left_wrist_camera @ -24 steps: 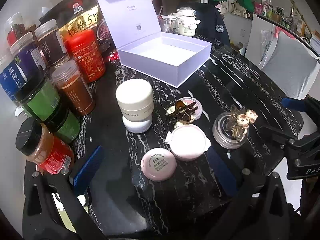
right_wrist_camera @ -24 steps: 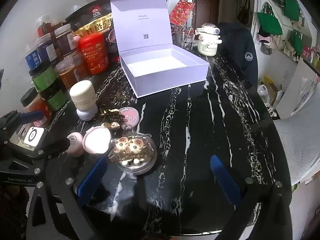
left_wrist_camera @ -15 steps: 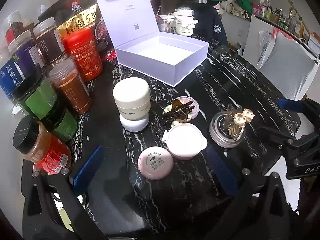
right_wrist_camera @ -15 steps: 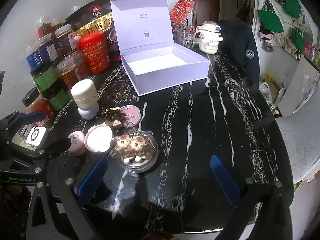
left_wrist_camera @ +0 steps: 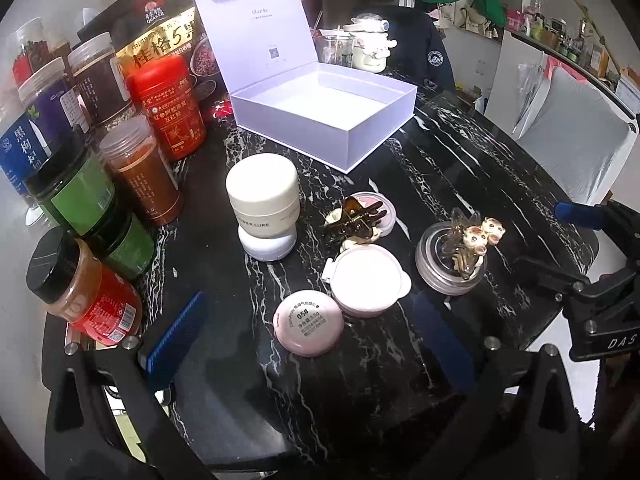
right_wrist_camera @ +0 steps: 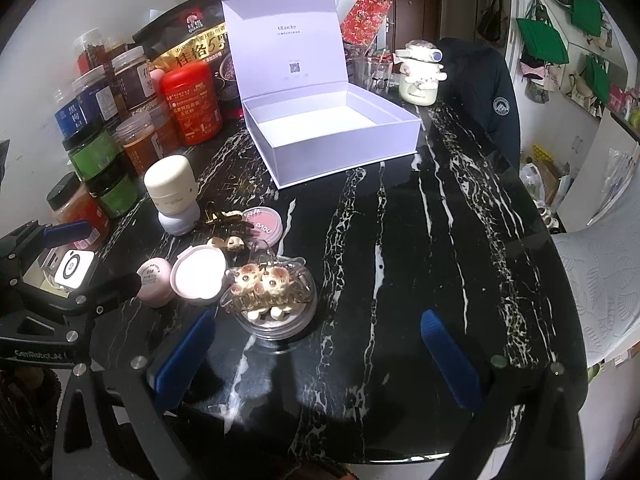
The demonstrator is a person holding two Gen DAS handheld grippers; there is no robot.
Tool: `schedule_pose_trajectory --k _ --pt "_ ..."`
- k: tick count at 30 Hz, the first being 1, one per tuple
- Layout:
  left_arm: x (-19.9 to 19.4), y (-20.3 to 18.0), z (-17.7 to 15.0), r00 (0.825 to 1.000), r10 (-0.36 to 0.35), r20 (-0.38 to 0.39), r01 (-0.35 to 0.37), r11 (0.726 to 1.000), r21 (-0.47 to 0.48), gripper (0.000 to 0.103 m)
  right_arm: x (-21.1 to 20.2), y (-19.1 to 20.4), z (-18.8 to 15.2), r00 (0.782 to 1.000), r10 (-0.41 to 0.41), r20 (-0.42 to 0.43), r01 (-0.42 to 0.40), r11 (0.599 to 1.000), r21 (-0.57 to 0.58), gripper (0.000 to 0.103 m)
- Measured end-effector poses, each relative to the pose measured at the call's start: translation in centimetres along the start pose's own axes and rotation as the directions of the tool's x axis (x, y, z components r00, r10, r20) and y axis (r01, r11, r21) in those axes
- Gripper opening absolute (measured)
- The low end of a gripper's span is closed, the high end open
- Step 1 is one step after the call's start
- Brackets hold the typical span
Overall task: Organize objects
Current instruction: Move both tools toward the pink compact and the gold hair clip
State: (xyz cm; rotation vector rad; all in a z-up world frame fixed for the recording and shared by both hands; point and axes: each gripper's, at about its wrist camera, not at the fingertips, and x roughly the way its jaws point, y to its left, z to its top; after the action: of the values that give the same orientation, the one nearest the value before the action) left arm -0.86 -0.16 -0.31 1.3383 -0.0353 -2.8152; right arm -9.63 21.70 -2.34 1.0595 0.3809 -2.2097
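Right of the clear jar, bare black tabletop.

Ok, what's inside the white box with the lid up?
The white box looks empty: its bare white floor shows in both views, with nothing lying on it. The near wall hides a strip of floor just behind it, so something flat there would go unseen.

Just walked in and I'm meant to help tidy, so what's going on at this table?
Nothing is being held yet. The left gripper and right gripper both hover open above the black marble table. The white box sits open and empty. The cream jar, pink compacts and hair clips lie loose in front of it.
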Motion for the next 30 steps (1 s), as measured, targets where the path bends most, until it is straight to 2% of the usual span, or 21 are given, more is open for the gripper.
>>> schedule_pose_trajectory --k 13,30 --pt "-0.5 -0.3 -0.1 1.0 0.002 -0.006 -0.002 1.0 0.006 0.103 -0.2 0.1 -0.3 1.0 0.006 -0.004 -0.006 1.0 -0.007 0.103" --pt "-1.2 0.2 -1.3 1.0 0.003 -0.011 -0.003 0.999 -0.033 0.103 -0.7 1.0 -1.4 0.999 0.032 -0.003 -0.032 0.999 -0.026 0.103"
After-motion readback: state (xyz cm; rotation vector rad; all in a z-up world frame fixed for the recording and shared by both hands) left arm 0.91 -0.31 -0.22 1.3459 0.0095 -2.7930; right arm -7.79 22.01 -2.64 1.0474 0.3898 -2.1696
